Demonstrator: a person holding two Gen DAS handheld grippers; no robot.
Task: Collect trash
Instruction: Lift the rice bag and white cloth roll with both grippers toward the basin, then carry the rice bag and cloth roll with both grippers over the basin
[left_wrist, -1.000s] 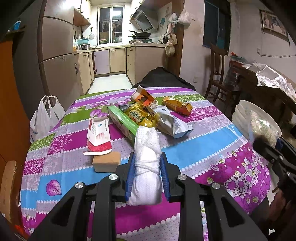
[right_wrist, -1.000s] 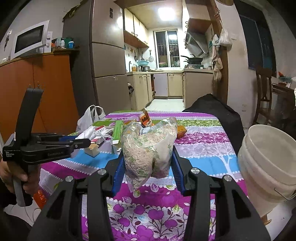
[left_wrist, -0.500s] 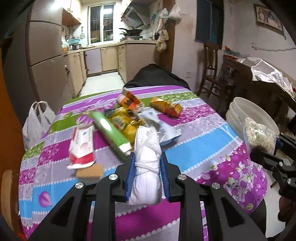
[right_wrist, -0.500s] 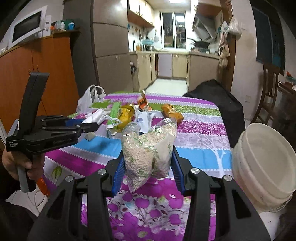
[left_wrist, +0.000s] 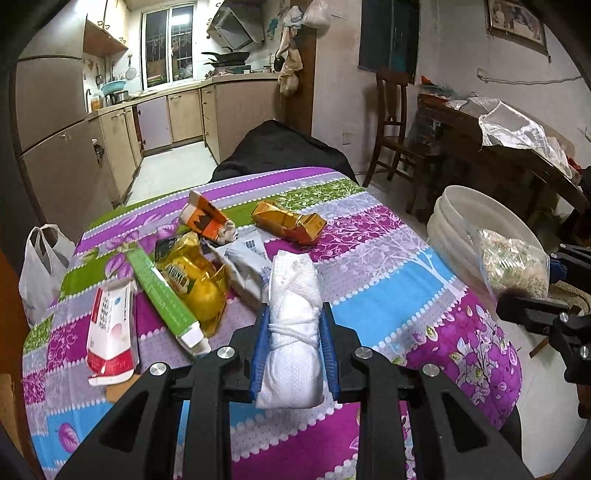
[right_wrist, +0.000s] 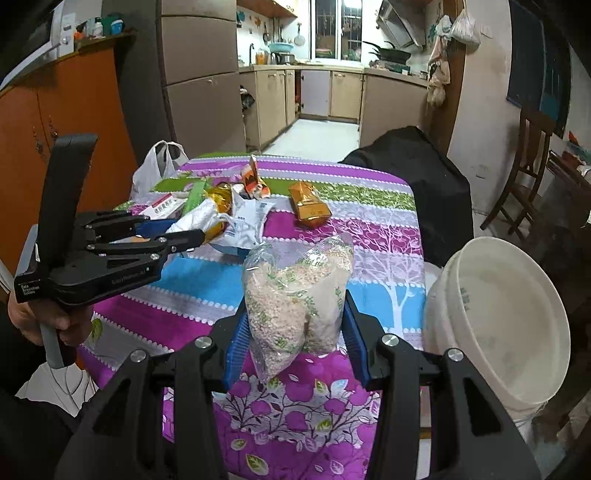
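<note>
**Both loads drift toward the white bucket**

The clear bag of grain (right_wrist: 297, 295) now hangs just left of the white bucket (right_wrist: 495, 314), nearer its rim than a second ago; the drop looks close. The right gripper (right_wrist: 295, 332) clamps it, jaws partly apart around the bag's bulk. The left gripper (left_wrist: 293, 347) has swung right over the table (left_wrist: 388, 288), pinching a white mask bundle (left_wrist: 293, 314) with jaws nearly closed. Farther back, the orange carton (left_wrist: 203, 218), gold packet (left_wrist: 288, 221) and green box (left_wrist: 162, 291) wait uncollected.
</note>
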